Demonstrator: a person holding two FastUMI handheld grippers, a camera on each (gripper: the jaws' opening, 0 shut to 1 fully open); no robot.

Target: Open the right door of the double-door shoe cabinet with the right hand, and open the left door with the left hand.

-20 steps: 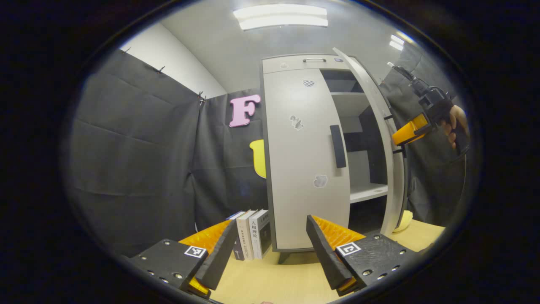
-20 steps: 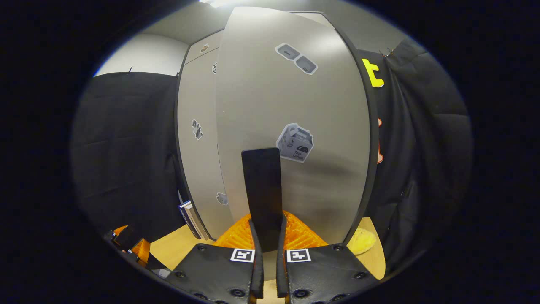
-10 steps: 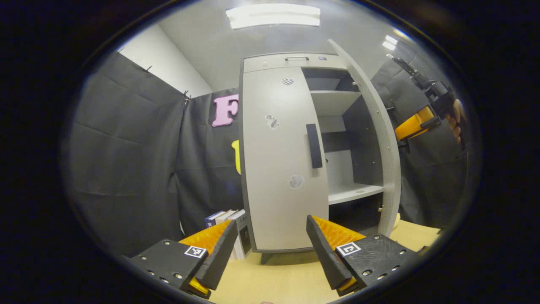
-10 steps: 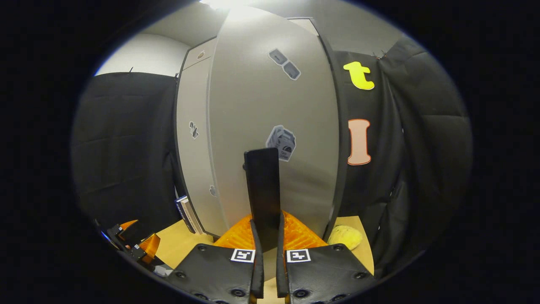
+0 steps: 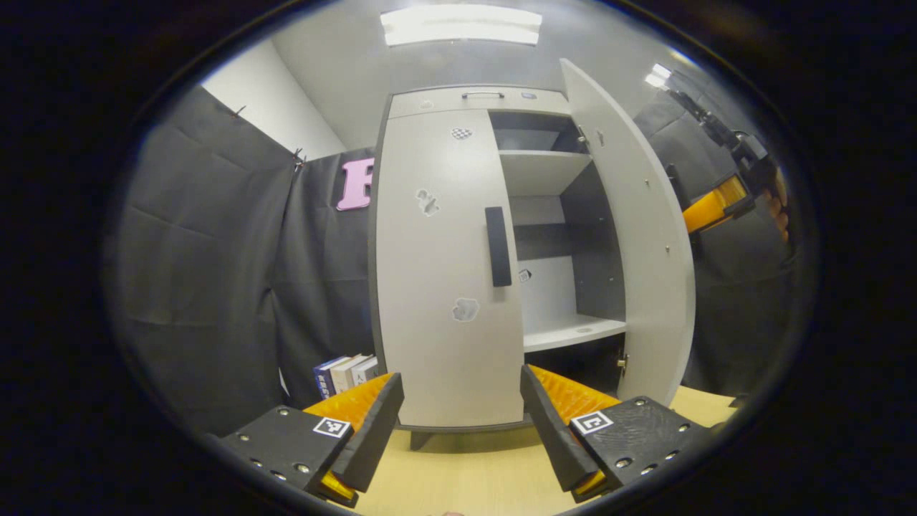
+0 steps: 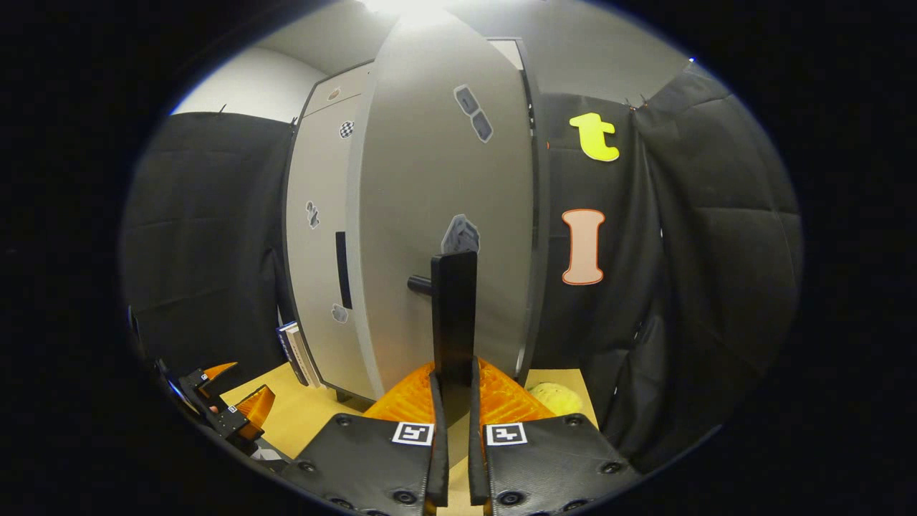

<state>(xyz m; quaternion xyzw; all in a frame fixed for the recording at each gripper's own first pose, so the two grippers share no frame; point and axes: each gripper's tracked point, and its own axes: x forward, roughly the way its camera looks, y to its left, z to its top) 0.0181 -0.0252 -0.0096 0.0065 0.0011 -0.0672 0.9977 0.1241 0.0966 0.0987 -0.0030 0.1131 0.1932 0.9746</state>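
- Shoe cabinet (image 5: 458, 100): tall, pale grey, dark edges, upright on a wooden surface.
- Right door (image 5: 637, 236): swung wide open, its inner face in the left gripper view; pale shelves (image 5: 566, 331) and dark inner walls exposed.
- Right door handle (image 6: 453, 315): black vertical bar on the outer face.
- Left door (image 5: 444, 272): closed, flush; black vertical handle (image 5: 498, 246) near its inner edge; small stickers on its face.

We can read no text here. The books (image 5: 344, 373) standing left of the shoe cabinet (image 5: 444, 272) have spines too small and blurred to read. The stickers (image 6: 473, 113) on the cabinet's open right door (image 6: 444, 215) show shapes whose lettering we cannot make out.
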